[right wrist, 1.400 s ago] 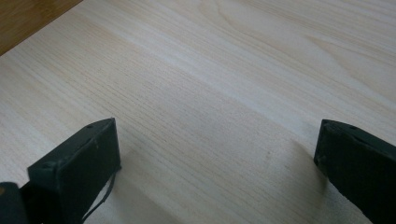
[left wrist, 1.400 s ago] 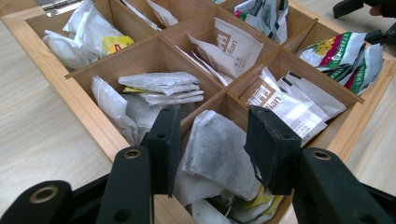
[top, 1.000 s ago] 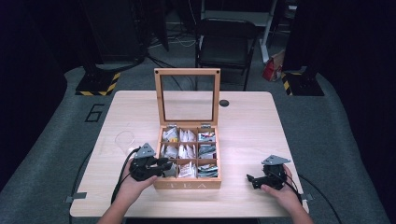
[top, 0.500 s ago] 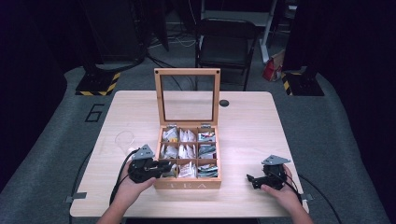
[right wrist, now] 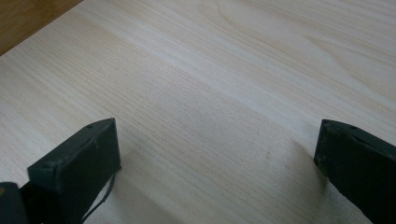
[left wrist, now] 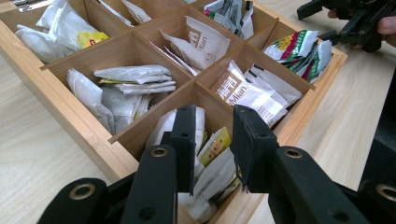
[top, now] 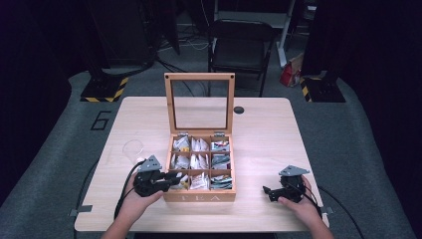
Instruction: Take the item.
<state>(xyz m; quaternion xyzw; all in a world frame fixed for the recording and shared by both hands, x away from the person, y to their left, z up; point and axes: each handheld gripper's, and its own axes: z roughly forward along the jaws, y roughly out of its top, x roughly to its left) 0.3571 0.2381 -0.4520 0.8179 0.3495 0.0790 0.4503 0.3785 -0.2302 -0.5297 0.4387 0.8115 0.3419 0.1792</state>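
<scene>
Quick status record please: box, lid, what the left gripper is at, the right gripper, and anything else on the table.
box: wooden tea box, nine compartments, packets inside
lid: open, standing upright at the back
left gripper: fingers apart, over the near-left compartment, a tea packet between them, not clamped
right gripper: open, on the bare table right of the box, holding nothing
other: clear glass left of the box; dark round spot near the far edge

We take this for a lab or studio; black curtains [top: 45,74] ring a lone wooden table [top: 268,129]; grey carpet, hazard-striped stand bases [top: 102,92], a folding chair [top: 241,47] beyond.
</scene>
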